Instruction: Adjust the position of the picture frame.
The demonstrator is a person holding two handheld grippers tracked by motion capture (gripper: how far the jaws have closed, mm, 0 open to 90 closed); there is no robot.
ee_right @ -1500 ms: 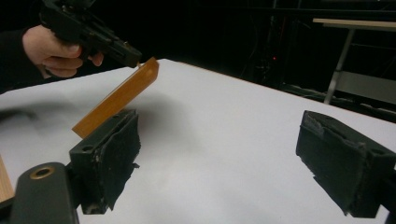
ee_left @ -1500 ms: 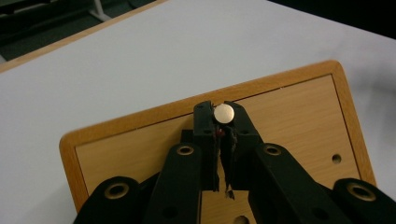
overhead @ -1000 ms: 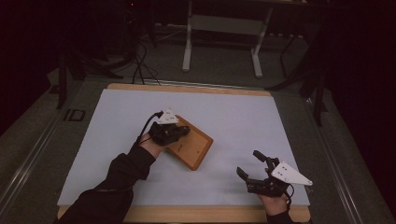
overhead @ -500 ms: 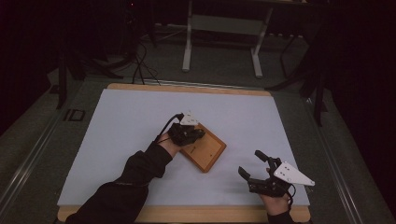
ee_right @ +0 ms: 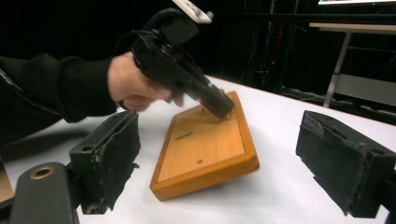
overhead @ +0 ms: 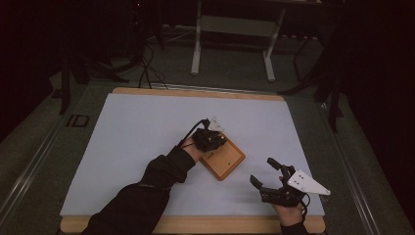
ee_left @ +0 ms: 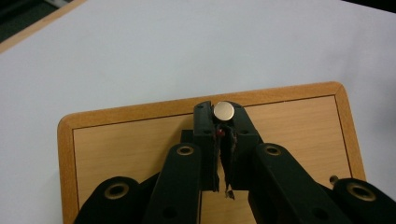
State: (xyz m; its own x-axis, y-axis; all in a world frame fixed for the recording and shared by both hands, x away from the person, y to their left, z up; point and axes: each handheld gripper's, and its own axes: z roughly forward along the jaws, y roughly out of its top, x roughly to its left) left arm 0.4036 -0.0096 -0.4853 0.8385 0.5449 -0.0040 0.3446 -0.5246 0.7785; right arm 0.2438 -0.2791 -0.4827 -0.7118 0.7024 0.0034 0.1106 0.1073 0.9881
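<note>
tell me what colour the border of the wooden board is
Orange-brown, darker than its pale wood centre; the wooden board shows it best in the left gripper view.

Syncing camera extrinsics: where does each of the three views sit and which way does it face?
High view: above the person's side, facing forward and down on the white-topped table; both forearms enter from below, left gripper on the rectangular wooden board, right gripper open.
Left gripper view: rides the left gripper, looking down its shut jaws at the board.
Right gripper view: rides the right gripper, facing level across the table between open jaws; shows the other hand.
All views share the board.
</note>
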